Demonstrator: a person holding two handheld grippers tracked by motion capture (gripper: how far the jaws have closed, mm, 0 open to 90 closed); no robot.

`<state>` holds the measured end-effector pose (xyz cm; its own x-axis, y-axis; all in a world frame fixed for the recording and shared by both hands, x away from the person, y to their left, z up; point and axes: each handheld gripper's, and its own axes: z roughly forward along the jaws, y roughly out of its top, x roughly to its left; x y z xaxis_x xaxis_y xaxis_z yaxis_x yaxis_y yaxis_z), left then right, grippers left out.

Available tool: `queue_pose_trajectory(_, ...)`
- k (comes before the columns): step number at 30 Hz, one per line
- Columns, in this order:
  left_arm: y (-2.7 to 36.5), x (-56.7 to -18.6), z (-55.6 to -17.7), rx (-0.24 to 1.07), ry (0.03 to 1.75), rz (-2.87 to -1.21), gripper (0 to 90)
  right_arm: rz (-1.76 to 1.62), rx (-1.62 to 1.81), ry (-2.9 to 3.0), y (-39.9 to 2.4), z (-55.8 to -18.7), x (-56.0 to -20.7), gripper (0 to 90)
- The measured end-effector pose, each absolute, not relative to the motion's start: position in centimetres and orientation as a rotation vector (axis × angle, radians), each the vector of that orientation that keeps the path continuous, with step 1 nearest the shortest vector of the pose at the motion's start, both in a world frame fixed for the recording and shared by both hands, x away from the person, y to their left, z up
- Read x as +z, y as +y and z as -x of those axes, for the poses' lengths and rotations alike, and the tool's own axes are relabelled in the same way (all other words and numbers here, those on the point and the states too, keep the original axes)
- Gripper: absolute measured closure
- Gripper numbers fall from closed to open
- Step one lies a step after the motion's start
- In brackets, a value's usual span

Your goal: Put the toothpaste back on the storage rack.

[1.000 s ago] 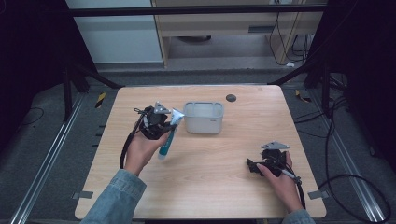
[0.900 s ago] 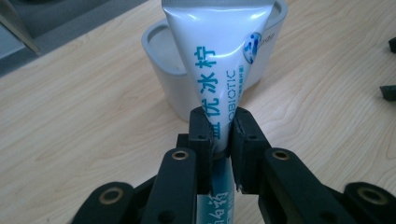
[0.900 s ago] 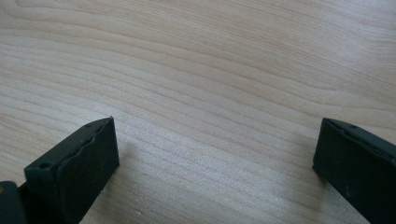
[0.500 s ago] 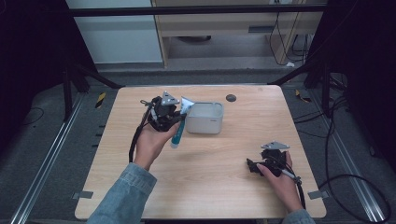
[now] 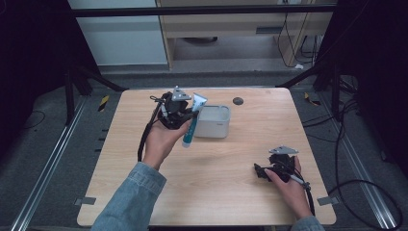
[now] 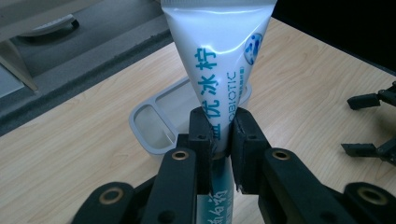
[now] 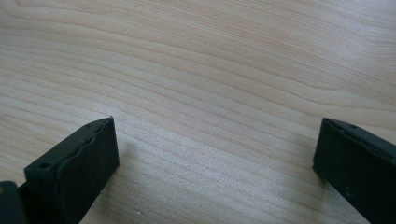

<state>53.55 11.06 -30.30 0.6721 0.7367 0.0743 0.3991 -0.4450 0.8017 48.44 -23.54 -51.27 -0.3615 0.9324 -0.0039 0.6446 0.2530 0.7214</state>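
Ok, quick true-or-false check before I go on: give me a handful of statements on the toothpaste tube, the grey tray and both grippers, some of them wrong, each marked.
1. The left gripper is clamped on the white-and-blue plastic toothpaste tube. True.
2. The tube lies flat on the light wooden table. False: it is held up off the table, its crimped end uppermost, beside the tray.
3. The right gripper holds a second tube. False: its jaws stand wide apart with bare wood between them.
4. The pale grey rounded rectangular plastic tray sits near the table's far edge. True.
5. The tube is already inside the tray. False: it is in the gripper, outside the tray's near-left wall in the high view.
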Motion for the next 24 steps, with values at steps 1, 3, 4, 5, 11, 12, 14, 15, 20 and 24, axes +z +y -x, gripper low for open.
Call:
queue_pose_trajectory(1,10.9,-30.1,-53.7,0.538,0.873,-2.083,79.5,-1.434,0.890,2.097,-23.5,-48.4,-51.3,0.4)
queue_pose_trajectory(3,10.8,-29.8,-53.9,0.534,0.871,-2.080,79.5,-1.434,0.891,2.097,-23.5,-48.4,-51.3,0.4)
queue_pose_trajectory(4,10.7,-29.6,-54.0,0.535,0.869,-2.083,79.5,-1.434,0.891,2.097,-23.5,-48.4,-51.3,0.4)
queue_pose_trajectory(5,10.7,-29.5,-54.1,0.541,0.868,-2.085,79.5,-1.434,0.891,2.097,-23.5,-48.4,-51.3,0.4)
queue_pose_trajectory(11,10.2,-29.0,-54.8,0.538,0.873,-2.070,79.5,-1.435,0.892,2.096,-23.5,-48.4,-51.3,0.4)
queue_pose_trajectory(12,10.1,-29.0,-54.9,0.543,0.873,-2.070,79.5,-1.433,0.890,2.097,-23.5,-48.4,-51.3,0.4)
queue_pose_trajectory(14,9.9,-29.0,-55.2,0.549,0.870,-2.073,79.6,-1.433,0.889,2.098,-23.5,-48.4,-51.3,0.4)
queue_pose_trajectory(15,9.8,-29.0,-55.3,0.550,0.869,-2.072,79.6,-1.432,0.889,2.098,-23.5,-48.4,-51.3,0.4)
queue_pose_trajectory(20,9.6,-29.2,-55.9,0.549,0.871,-2.072,79.6,-1.435,0.890,2.092,-23.5,-48.5,-51.3,0.4)
queue_pose_trajectory(24,9.4,-29.0,-56.2,0.555,0.868,-2.066,79.6,-1.437,0.890,2.091,-23.5,-48.5,-51.3,0.4)
